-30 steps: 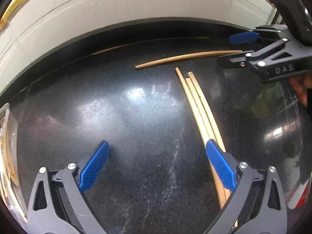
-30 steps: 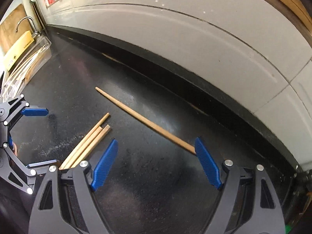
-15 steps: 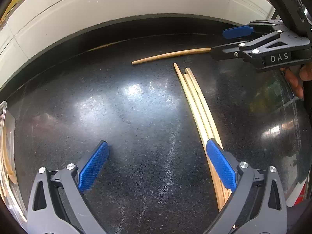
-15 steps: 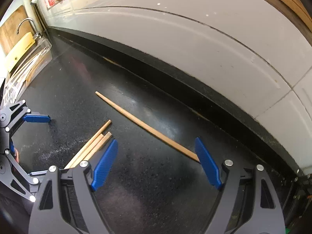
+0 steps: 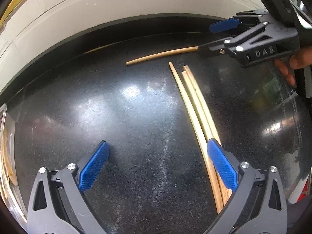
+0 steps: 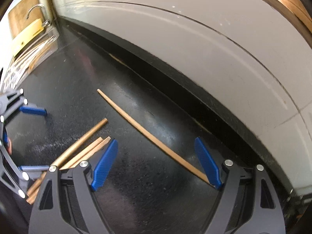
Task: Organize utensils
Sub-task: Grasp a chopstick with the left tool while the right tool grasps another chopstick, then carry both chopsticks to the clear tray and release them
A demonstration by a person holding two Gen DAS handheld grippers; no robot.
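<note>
A single wooden chopstick [image 5: 161, 55] [image 6: 140, 128] lies on the black counter near the wall. My right gripper [image 6: 156, 144] [image 5: 210, 37] stands open over its near end; the stick runs between the jaws and ends beside the right pad [image 6: 207, 163], and neither pad presses it. Three more chopsticks [image 5: 195, 107] [image 6: 83, 148] lie side by side in a bundle. My left gripper [image 5: 157, 150] [image 6: 45, 139] is open low over the counter, its right pad [image 5: 222, 167] over the bundle's near end, with bare counter between its fingers.
A clear tray [image 6: 35, 52] [image 5: 5, 146] with wooden utensils in it sits at the counter's far left, by a faucet [image 6: 37, 9]. The white tiled wall [image 6: 195, 48] runs close behind the single chopstick. A person's fingers [image 5: 286, 70] hold the right gripper.
The right gripper has moved in over the single chopstick's end and rolled a little; the stick now runs between its jaws. The left gripper has barely moved.
</note>
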